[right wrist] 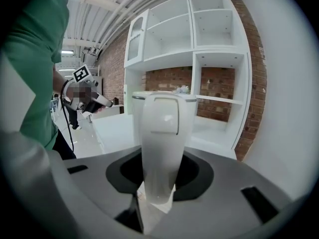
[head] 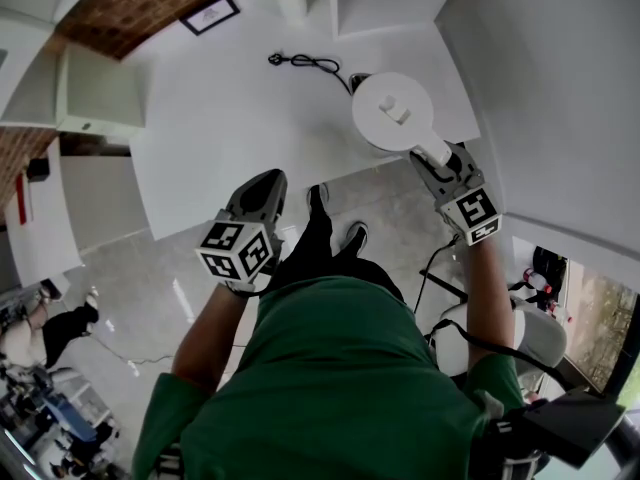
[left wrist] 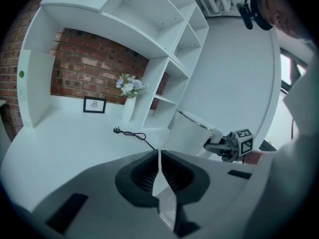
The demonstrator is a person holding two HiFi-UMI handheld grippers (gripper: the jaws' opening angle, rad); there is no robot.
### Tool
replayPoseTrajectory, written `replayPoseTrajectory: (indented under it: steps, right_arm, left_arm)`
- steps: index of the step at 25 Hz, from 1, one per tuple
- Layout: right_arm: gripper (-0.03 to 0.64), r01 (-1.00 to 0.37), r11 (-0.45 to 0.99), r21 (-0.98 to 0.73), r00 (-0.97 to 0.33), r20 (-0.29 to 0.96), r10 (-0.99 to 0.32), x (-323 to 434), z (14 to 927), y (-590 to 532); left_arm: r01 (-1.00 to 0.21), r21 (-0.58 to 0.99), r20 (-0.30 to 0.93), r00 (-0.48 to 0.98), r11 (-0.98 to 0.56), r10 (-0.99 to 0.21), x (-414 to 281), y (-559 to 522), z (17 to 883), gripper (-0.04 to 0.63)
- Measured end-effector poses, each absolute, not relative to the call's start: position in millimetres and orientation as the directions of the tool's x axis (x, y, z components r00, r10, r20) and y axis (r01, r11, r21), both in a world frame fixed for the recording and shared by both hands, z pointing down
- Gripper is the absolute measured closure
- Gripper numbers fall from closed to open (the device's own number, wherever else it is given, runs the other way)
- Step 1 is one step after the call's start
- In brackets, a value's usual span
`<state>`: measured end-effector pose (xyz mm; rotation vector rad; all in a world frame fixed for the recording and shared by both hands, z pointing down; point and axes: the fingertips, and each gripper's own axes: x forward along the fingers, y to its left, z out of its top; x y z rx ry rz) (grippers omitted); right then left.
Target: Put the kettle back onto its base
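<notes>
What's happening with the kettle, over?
Right gripper shut on kettle handle. Left gripper shut, empty. Kettle over counter, by cord; base not seen. Nothing blocking.

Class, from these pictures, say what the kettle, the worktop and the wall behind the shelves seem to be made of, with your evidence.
The kettle: likely white plastic, smooth with soft sheen. The worktop: white, smooth, matte; laminate or similar, unclear. The wall: red brick, mortar joints visible.
</notes>
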<state>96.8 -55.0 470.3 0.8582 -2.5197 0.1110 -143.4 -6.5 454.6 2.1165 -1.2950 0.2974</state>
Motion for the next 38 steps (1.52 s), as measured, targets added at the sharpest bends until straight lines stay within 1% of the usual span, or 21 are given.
replayPoseTrajectory:
  steps: [4,6,8,11,16,19,21,22,24,27,30,32,35,38]
  right_arm:
    - [0.479,-0.608,0.791,0.068,-0.684,0.461,-0.565,98.6,472.4,-53.8]
    - [0.402,-0.618,0.785,0.043,-0.68,0.471,-0.561,100.4,478.8,-50.8]
    - [0.382,-0.636,0.772,0.016,-0.677,0.468,-0.567,103.7,481.4,-46.7]
    - [0.376,-0.673,0.74,-0.019,-0.671,0.437,-0.599,111.2,471.8,-43.8]
    - [0.374,-0.704,0.709,-0.037,-0.674,0.35,-0.651,123.3,431.2,-38.2]
    - [0.374,-0.725,0.685,-0.074,-0.678,0.247,-0.692,131.0,392.2,-37.3]
    - [0.376,-0.761,0.641,-0.096,-0.647,0.183,-0.74,141.6,365.9,-40.0]
    - [0.394,-0.786,0.609,-0.104,-0.618,0.154,-0.771,148.0,353.4,-42.8]
    - [0.471,-0.833,0.539,-0.127,-0.552,0.118,-0.826,159.4,333.7,-48.9]
    - [0.518,-0.853,0.49,-0.18,-0.512,0.101,-0.853,162.8,312.5,-53.6]
    - [0.569,-0.865,0.47,-0.176,-0.49,0.092,-0.867,159.0,290.7,-59.8]
    - [0.583,-0.869,0.462,-0.175,-0.48,0.077,-0.874,155.8,275.4,-64.5]
    - [0.583,-0.862,0.476,-0.175,-0.489,0.04,-0.871,149.0,253.9,-69.0]
    - [0.583,-0.862,0.489,-0.136,-0.496,0.022,-0.868,141.3,239.3,-73.3]
  left_arm:
    - [-0.865,0.396,0.495,0.483,-0.307,-0.723,-147.9,-4.7,453.8,0.569]
    - [-0.866,0.395,0.493,0.481,-0.305,-0.725,-148.7,-4.3,452.8,0.569]
    - [-0.866,0.394,0.49,0.481,-0.307,-0.727,-148.5,-4.6,451.3,0.569]
    - [-0.866,0.392,0.486,0.482,-0.312,-0.729,-147.2,-6.2,448.7,0.569]
    - [-0.858,0.389,0.471,0.498,-0.335,-0.728,-138.3,-11.0,442.4,0.569]
    - [-0.852,0.384,0.45,0.51,-0.356,-0.733,-132.3,-19.9,433.8,0.569]
    - [-0.848,0.379,0.432,0.516,-0.37,-0.74,-129.1,-27.6,425.7,0.569]
    - [-0.846,0.377,0.422,0.519,-0.377,-0.744,-127.7,-32.0,421.2,0.569]
    - [-0.842,0.372,0.4,0.524,-0.39,-0.752,-125.1,-40.4,411.7,0.569]
    - [-0.836,0.365,0.37,0.534,-0.409,-0.76,-120.2,-51.5,398.1,0.569]
    - [-0.828,0.356,0.341,0.546,-0.432,-0.766,-115.0,-63.9,383.7,0.569]
    - [-0.824,0.349,0.321,0.552,-0.446,-0.769,-113.5,-71.7,374.7,0.569]
    - [-0.822,0.339,0.305,0.556,-0.458,-0.773,-113.8,-81.0,367.1,0.569]
    - [-0.823,0.336,0.302,0.555,-0.458,-0.775,-117.8,-88.8,365.3,0.569]
